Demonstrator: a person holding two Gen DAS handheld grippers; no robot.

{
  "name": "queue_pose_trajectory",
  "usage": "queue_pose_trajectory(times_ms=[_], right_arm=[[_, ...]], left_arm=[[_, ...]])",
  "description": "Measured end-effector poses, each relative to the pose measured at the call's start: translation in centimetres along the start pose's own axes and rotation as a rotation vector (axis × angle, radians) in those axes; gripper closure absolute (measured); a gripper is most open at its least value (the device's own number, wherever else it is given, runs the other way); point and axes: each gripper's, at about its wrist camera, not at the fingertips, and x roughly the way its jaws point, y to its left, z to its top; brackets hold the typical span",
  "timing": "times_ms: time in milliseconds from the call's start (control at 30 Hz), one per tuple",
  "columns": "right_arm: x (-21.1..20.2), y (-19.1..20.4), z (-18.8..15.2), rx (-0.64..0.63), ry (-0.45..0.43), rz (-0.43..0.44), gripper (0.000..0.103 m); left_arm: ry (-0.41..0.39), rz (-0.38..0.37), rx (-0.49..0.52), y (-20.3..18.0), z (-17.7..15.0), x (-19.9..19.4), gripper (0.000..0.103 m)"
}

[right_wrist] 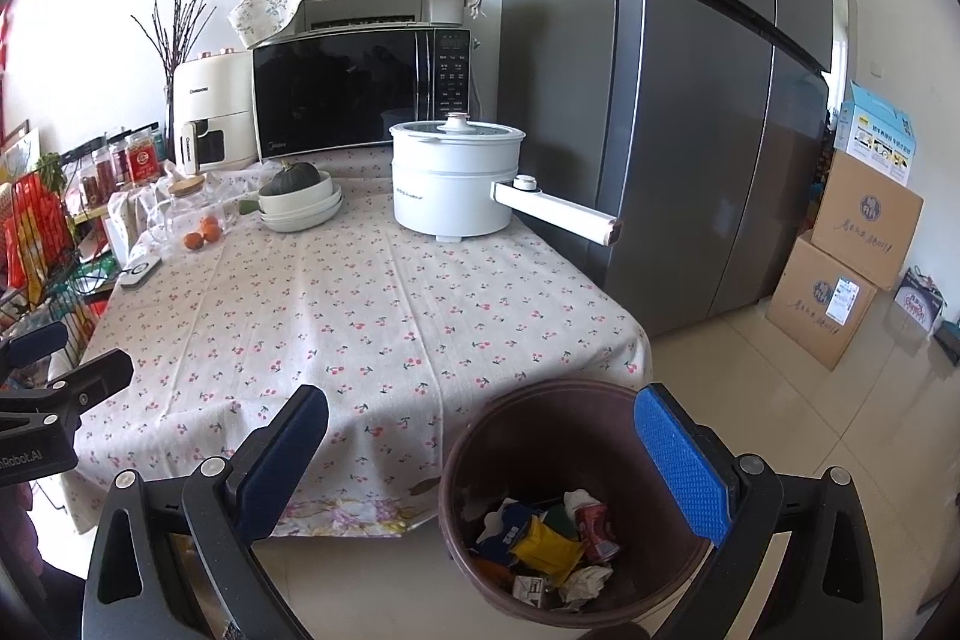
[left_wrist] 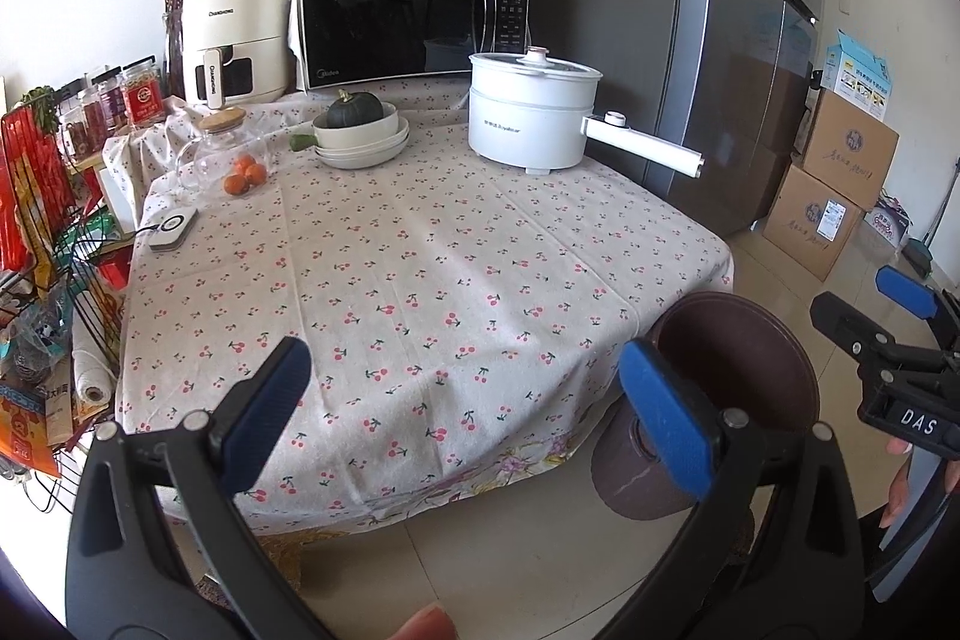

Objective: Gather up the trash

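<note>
A brown trash bin stands on the floor at the table's near right corner; in the right wrist view it holds several pieces of trash: a crushed can, a yellow wrapper, crumpled paper. My right gripper is open and empty, just above the bin's rim. The bin shows in the left wrist view too, partly behind my right finger. My left gripper is open and empty over the table's front edge. The right gripper also appears at the far right of the left wrist view.
The table has a cherry-print cloth. At its back stand a white electric pot, stacked bowls with a squash, oranges, a microwave and an air fryer. A grey fridge and cardboard boxes stand to the right, a wire rack to the left.
</note>
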Motion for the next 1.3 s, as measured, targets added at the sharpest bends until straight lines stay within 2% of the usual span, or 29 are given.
queue_pose_trajectory(times_ms=[633,1300], right_arm=[[0.28,0.67,-0.04,-0.033,-0.005,0.024,0.0],[0.65,0.42,-0.16,-0.007,0.011,0.036,0.0]], left_arm=[[-0.021,0.028,-0.018,-0.05,-0.23,-0.6,0.001],[-0.025,0.034,-0.018,-0.05,-0.31,-0.73,0.001]])
